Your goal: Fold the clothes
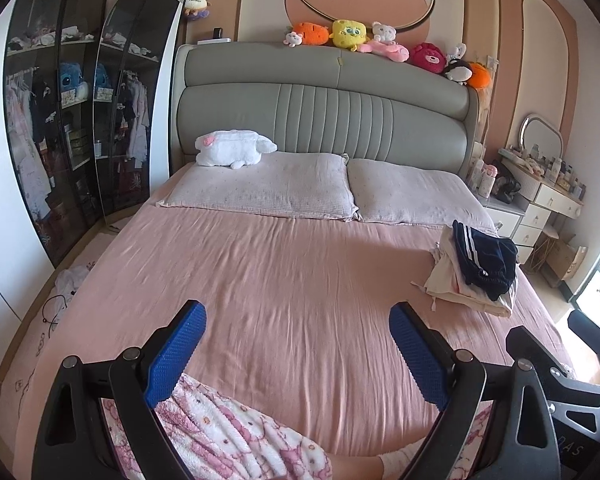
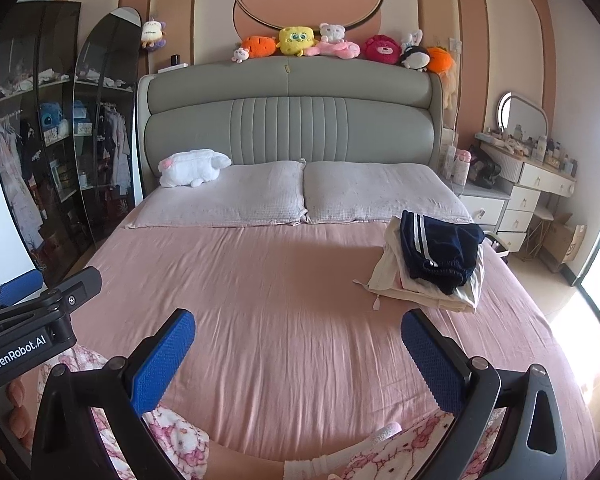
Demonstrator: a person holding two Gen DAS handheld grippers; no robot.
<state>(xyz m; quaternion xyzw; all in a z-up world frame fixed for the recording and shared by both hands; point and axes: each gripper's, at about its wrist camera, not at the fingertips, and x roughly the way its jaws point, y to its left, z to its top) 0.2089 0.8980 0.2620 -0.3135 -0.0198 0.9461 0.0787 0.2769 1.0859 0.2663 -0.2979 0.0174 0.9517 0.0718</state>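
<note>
Two pillows (image 2: 220, 194) (image 2: 380, 190) lie side by side at the head of the bed (image 2: 280, 320), against the headboard (image 2: 288, 120), with a soft toy (image 2: 192, 166) resting on the left pillow and a row of plush toys (image 2: 340, 44) along the headboard's top. A stack of clothes (image 2: 432, 264) sits on the right part of the bed, just before the right pillow. A wardrobe (image 2: 40, 140) stands left of the bed, and a dressing table (image 2: 536, 176) with a mirror (image 2: 516, 114) behind it stands to the right.
</note>
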